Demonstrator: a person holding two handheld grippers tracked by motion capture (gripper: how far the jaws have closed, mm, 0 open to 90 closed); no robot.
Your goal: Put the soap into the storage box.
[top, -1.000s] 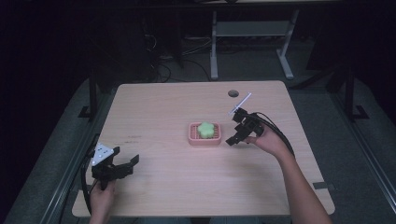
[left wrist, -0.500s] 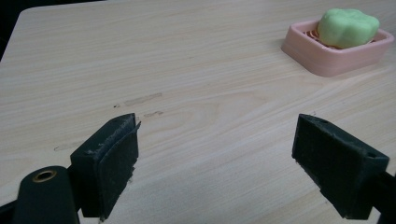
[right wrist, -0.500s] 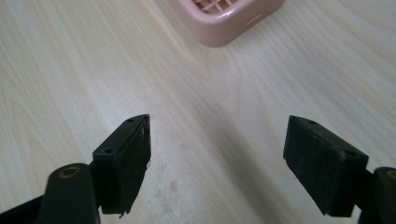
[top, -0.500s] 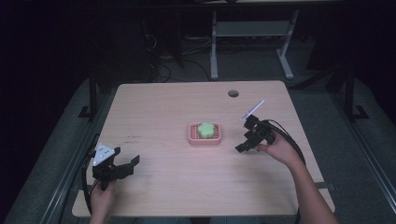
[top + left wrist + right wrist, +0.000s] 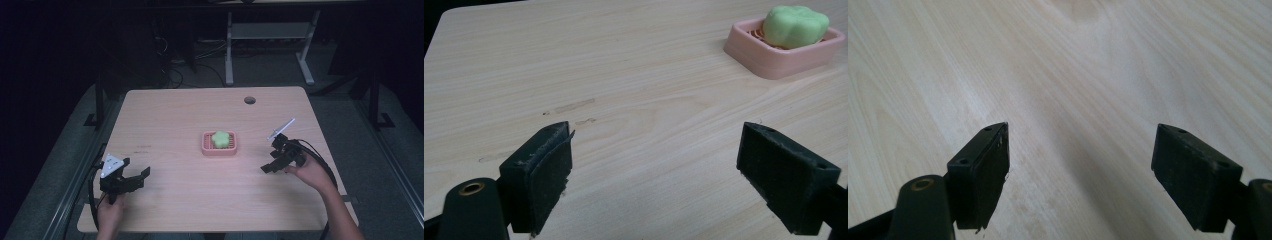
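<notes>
Resting near the counter's (image 5: 165,115) front-left corner, the left tool (image 5: 656,170) stood wide and empty; the right tool (image 5: 1080,165), wide too, held nothing at the right side. Between them, mid-counter, the green soap (image 5: 220,138) sat in its pink dish (image 5: 218,149), whose far rim the left gripper view cut off. No writing was readable.

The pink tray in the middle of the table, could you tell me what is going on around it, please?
A person holds tongs in each hand. The pink tray sits mid-table with a green flower-shaped soap resting in it. The right tongs hover open to the tray's right, holding nothing. The left tongs wait open near the table's front left corner.
</notes>
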